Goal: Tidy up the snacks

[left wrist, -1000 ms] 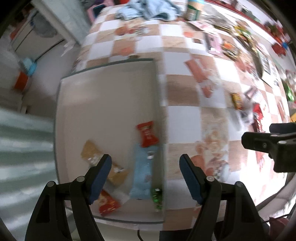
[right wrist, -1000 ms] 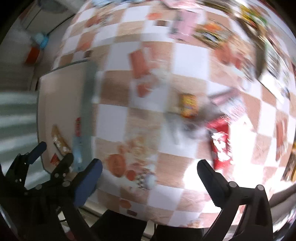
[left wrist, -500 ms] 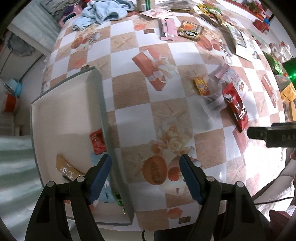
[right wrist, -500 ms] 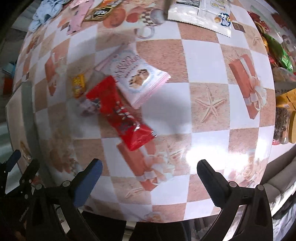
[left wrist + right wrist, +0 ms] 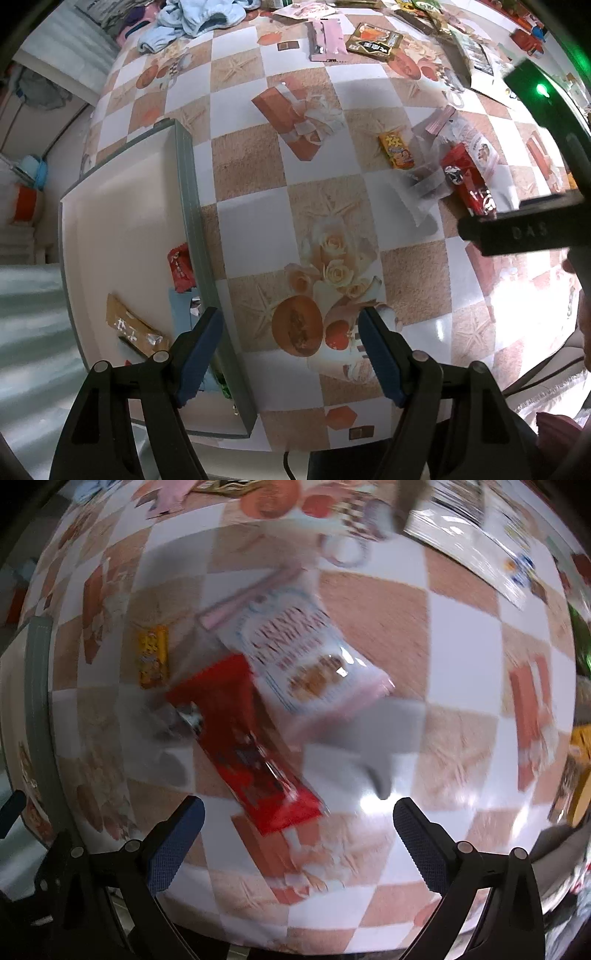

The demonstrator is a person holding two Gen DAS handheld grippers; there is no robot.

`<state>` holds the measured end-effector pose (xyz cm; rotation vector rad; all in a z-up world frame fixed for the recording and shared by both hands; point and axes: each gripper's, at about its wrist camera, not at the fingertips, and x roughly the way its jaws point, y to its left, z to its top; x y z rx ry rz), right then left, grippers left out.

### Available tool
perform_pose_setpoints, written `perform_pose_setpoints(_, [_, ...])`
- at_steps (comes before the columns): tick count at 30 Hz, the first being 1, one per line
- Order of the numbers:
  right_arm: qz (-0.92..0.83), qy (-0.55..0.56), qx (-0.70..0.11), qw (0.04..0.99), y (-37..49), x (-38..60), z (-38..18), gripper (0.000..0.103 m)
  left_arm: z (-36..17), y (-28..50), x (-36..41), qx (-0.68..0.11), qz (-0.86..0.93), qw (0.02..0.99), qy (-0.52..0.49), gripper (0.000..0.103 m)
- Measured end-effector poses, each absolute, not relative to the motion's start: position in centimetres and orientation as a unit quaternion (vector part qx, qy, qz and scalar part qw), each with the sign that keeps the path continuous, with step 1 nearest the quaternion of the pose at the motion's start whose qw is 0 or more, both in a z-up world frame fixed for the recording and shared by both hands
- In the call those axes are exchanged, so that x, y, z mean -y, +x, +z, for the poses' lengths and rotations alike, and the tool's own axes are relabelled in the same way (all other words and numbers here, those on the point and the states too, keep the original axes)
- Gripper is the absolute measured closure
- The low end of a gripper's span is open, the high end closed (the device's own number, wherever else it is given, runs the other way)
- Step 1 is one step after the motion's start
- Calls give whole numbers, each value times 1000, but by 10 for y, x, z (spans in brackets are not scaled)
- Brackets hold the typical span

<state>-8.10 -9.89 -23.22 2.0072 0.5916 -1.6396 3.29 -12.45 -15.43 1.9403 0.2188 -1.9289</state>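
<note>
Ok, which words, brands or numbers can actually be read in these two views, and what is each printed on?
"DAS": raised letters on the black body of the right hand-held gripper, cut off by the frame edge.
Yellow snack packet: large characters, too small to read.
Black-and-gold packet: characters too small to read.
White-and-pink cookie bag: red lettering, motion-blurred.
Red wrapper: blurred.

Left view sharp; right view motion-blurred; glare on tablecloth (image 5: 373, 801); fisheye edges.

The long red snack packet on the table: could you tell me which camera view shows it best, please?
The right wrist view: the long red snack packet lies whole near the centre, ahead of the open right gripper, though blurred. In the left wrist view it sits far right, small, its near end hidden behind the other gripper's black body.
</note>
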Motion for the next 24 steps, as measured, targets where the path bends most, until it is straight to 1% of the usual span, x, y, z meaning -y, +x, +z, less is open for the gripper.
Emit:
perform_pose_setpoints(2, [-599,730,-219,245,-84,108,-232,0,-154,32,125,-79,-688,200,694,24])
perform_pose_setpoints(3, [-600,729,-219,247,-85,112,-232,3,-154,31,125,-79,-687,201,694,24])
perform_pose_setpoints(4, [-601,728,-219,248,-87,115,-232,14,-155,29,126,-80,-687,202,694,24])
perform_pose_setpoints(6, [-603,727,-220,245,-89,120,-231,18,-155,25,126,-79,-687,203,693,24])
perform_pose_setpoints(8, [-605,726,-215,247,-92,124,-228,24,-155,21,126,-80,-688,203,692,24])
perform_pose_setpoints(10, [-611,720,-217,246,-94,122,-223,41,-155,14,124,-74,-692,200,689,24])
perform_pose_setpoints(11, [-614,717,-217,247,-96,119,-220,48,-155,9,122,-70,-694,197,689,24])
perform_pose_setpoints(12, [-617,716,-213,249,-98,114,-216,59,-155,4,119,-65,-697,192,687,24])
perform_pose_setpoints(13, [-617,717,-205,251,-100,104,-210,73,-154,0,117,-60,-701,188,685,24])
perform_pose_setpoints(14, [-617,720,-199,250,-98,99,-203,78,-153,-5,114,-55,-705,183,683,24])
perform_pose_setpoints(20, [-614,737,-159,234,-103,67,-202,79,-150,-45,82,1,-742,127,659,24])
perform_pose_setpoints(24, [-609,751,-138,216,-101,39,-201,79,-161,-70,55,54,-752,91,650,24])
